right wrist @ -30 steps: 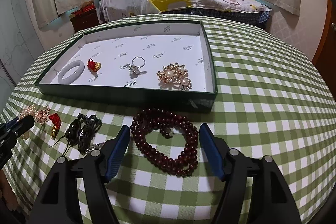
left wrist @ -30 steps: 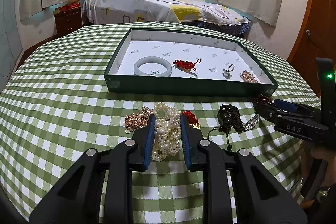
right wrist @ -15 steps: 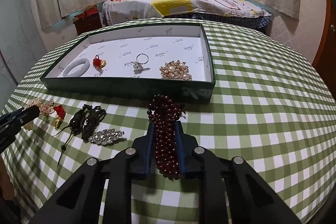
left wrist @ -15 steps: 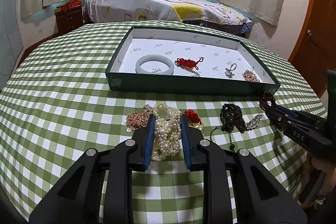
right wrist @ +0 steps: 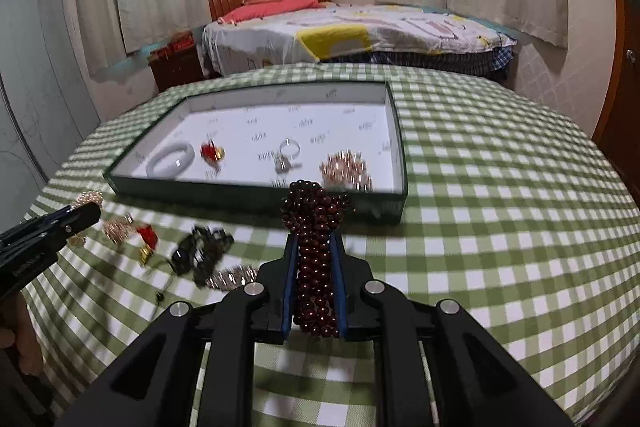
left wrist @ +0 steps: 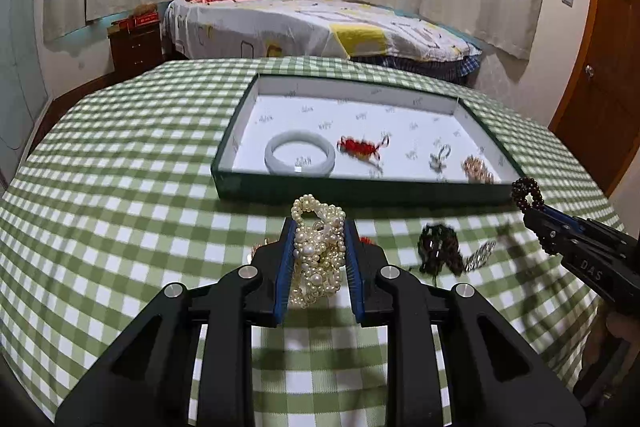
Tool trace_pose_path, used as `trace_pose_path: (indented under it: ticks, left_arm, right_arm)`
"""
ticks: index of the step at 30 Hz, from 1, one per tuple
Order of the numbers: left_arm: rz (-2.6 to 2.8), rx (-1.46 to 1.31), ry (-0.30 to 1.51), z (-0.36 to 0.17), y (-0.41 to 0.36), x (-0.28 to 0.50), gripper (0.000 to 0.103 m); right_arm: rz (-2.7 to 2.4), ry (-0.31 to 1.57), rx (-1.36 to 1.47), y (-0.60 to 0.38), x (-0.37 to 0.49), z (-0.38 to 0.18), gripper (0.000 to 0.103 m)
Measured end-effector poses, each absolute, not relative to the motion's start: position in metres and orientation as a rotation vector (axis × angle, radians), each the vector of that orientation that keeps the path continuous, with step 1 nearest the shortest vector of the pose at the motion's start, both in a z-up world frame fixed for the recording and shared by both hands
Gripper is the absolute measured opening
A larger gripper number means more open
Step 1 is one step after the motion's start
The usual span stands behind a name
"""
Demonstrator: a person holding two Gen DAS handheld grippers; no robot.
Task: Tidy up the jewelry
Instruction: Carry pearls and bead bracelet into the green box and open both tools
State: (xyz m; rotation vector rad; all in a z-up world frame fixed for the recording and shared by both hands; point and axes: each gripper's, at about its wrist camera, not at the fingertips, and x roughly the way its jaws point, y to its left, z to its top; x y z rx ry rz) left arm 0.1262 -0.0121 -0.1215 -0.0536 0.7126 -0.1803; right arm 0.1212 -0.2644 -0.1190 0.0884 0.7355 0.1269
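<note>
My left gripper (left wrist: 318, 227) is shut on a pearl necklace (left wrist: 318, 255) and holds it above the checked tablecloth, in front of the green tray (left wrist: 352, 193). My right gripper (right wrist: 314, 241) is shut on a dark red bead bracelet (right wrist: 314, 223), lifted just before the tray's front wall (right wrist: 256, 193). The tray holds a pale jade bangle (left wrist: 300, 157), a red knot charm (left wrist: 360, 147), a silver ring (left wrist: 440, 159) and a gold brooch (left wrist: 478, 169). The right gripper also shows in the left wrist view (left wrist: 534, 211), the left gripper in the right wrist view (right wrist: 90, 213).
On the cloth in front of the tray lie a black bead bracelet (right wrist: 204, 251), a rhinestone piece (right wrist: 232, 275), a red and gold charm (right wrist: 146, 239) and a rose-gold chain (right wrist: 116, 229). A bed (left wrist: 320, 27) stands behind the round table; a door (left wrist: 604, 67) is at the right.
Both grippers have lifted off the cloth with their jewelry and moved toward the tray. The right gripper closed on the red bead bracelet a second ago.
</note>
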Motion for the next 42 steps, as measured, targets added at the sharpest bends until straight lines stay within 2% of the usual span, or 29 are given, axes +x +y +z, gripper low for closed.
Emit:
trace_pose_path:
  ticks: [10,18,22,31,42]
  left_arm:
    - [-0.206,-0.063,0.610,-0.078,-0.018,0.160,0.023]
    - [-0.216,-0.027,0.560,-0.058,-0.032,0.218,0.023]
    - [-0.218,-0.016,0.595,-0.067,-0.038,0.251,0.023]
    - [-0.201,-0.014,0.797,-0.122,-0.043,0.316,0.023]
    - [-0.175,-0.018,0.930,-0.147,-0.036,0.345,0.024]
  right_arm:
    - [0.134,0.631,0.110,-0.269,0.152,-0.077,0.017]
    - [0.129,0.590,0.128,-0.274,0.206,-0.066,0.017]
    - [0.113,0.612,0.129,-0.277,0.232,-0.074,0.017]
    - [0.106,0.750,0.117,-0.280,0.275,-0.113,0.017]
    - [0.082,0.871,0.110,-0.282,0.291,-0.134,0.018]
